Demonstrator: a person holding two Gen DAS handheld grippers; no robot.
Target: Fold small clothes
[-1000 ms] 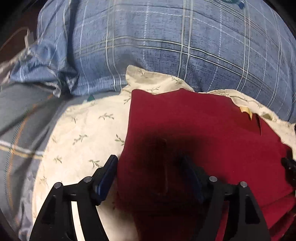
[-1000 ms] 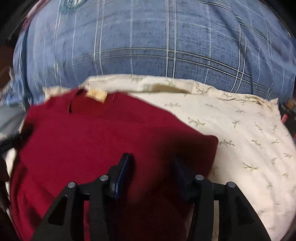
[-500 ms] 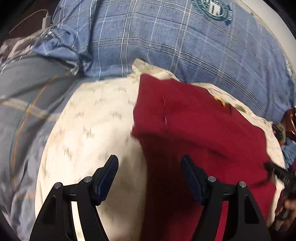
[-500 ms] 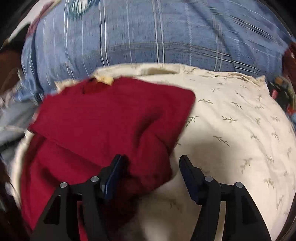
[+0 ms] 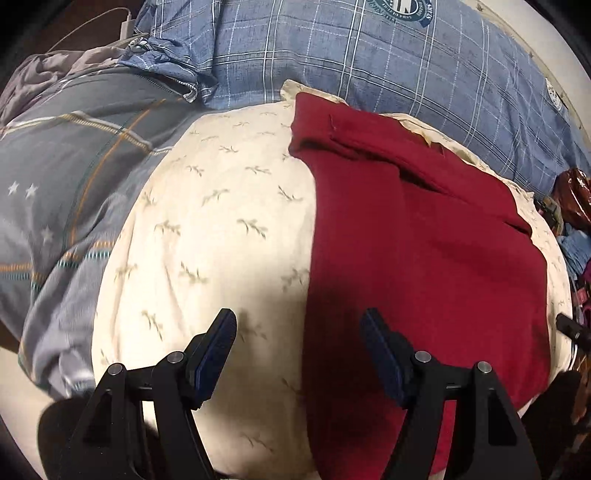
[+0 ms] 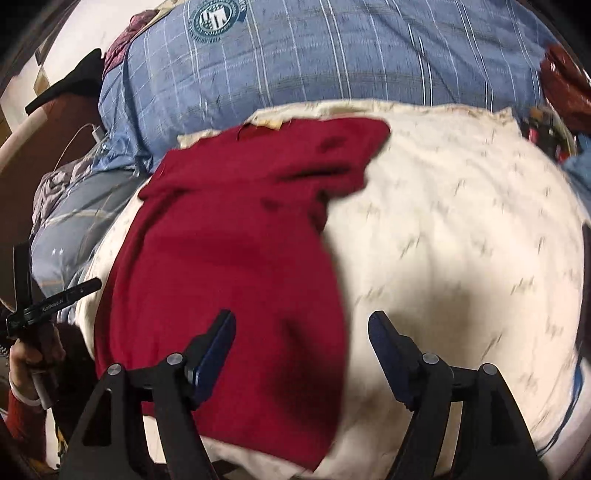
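A dark red garment [image 5: 417, 258] lies flat on a cream leaf-print pillow [image 5: 207, 236], its sleeves folded in across the top. My left gripper [image 5: 299, 332] is open and empty above the garment's left edge near the hem. In the right wrist view the same red garment [image 6: 229, 251] lies on the pillow [image 6: 450, 236], and my right gripper [image 6: 301, 328] is open and empty above its right edge near the hem. The tip of the left gripper [image 6: 55, 299] shows at the left of that view.
A blue plaid pillow [image 5: 369, 59] lies behind the cream one. A grey striped blanket [image 5: 66, 162] lies to the left, with a white charger cable [image 5: 122, 26] beyond it. Dark red and coloured items [image 5: 572, 199] crowd the right side.
Both grippers have let go of the garment, opened wide and pulled back toward me. The folded top part now lies flat on the garment.
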